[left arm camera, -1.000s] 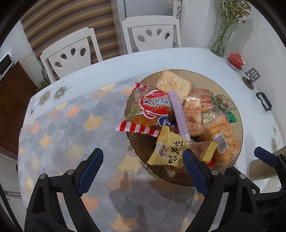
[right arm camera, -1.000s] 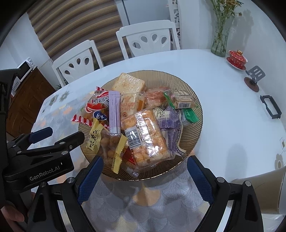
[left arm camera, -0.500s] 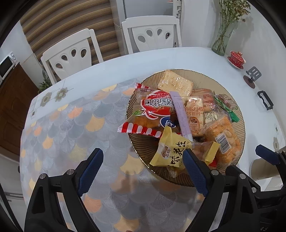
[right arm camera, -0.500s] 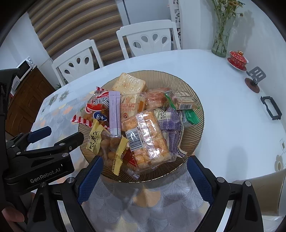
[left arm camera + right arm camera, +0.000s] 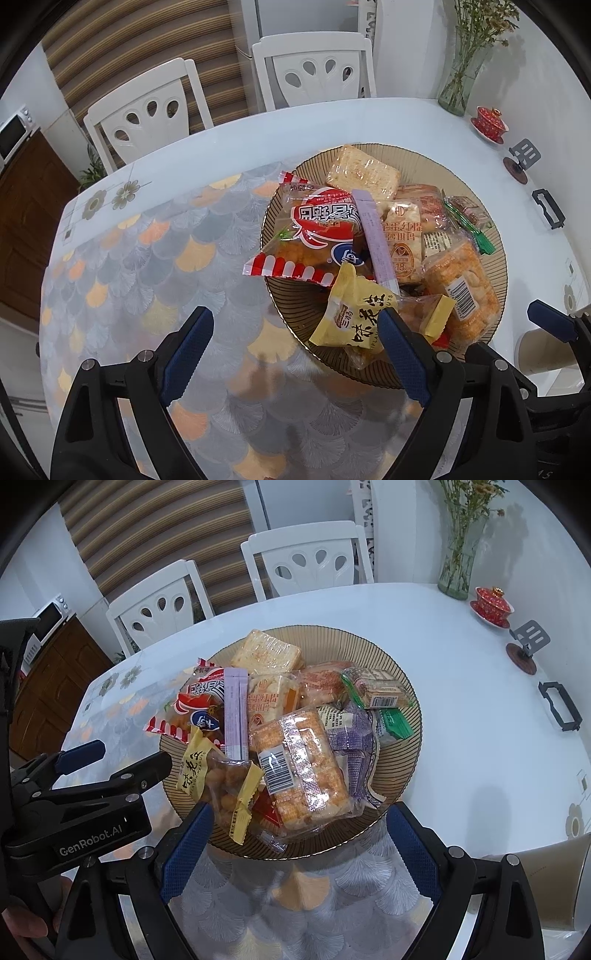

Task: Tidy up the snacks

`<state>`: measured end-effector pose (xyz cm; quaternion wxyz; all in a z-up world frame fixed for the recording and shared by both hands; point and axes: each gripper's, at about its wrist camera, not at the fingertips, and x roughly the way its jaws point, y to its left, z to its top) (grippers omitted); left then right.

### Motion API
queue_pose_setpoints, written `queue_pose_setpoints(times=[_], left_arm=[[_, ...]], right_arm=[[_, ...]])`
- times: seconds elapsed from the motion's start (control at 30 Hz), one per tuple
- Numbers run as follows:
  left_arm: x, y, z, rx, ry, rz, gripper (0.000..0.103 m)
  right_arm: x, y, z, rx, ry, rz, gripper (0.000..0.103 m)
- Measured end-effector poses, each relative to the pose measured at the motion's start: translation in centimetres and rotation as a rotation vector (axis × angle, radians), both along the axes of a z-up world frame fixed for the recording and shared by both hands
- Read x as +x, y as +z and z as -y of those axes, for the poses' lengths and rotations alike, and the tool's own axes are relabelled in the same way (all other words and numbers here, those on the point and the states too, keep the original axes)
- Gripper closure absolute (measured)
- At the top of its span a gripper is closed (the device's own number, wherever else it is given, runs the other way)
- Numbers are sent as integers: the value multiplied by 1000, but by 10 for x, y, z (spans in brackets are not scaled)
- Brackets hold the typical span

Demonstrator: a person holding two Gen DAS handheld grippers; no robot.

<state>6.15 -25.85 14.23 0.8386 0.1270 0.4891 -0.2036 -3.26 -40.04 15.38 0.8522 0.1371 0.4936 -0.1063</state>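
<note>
Right wrist — green packet point(image 5: 394, 722) unhidden

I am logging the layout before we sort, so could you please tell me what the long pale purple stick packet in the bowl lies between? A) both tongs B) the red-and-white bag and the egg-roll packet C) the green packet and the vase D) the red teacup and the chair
B: in the right wrist view the purple stick packet lies between the red-and-white bag and the egg-roll packet.
</note>
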Motion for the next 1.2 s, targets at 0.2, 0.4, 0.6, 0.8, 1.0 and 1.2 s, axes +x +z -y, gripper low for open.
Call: queue_pose_setpoints(times=[0.2,0.4,0.6,0.8,1.0,1.2], left_arm=[[1,-1,0,1,5,1,13],[2,-1,1,8,-2,9,13],[2,-2,2,9,-2,7,13],[2,-5,3,16,-5,-1,13],[2,-6,3,17,-5,-4,13],[3,-8,2,16,0,-8,13]], right_arm=[[1,0,0,2,1,0,10],[3,-2,0,3,3,-8,10],[4,-6,1,6,2,-23,10],[4,-8,3,7,-1,-26,10],[5,-8,3,8,-3,-28,10],[5,-9,3,8,-1,-28,10]])
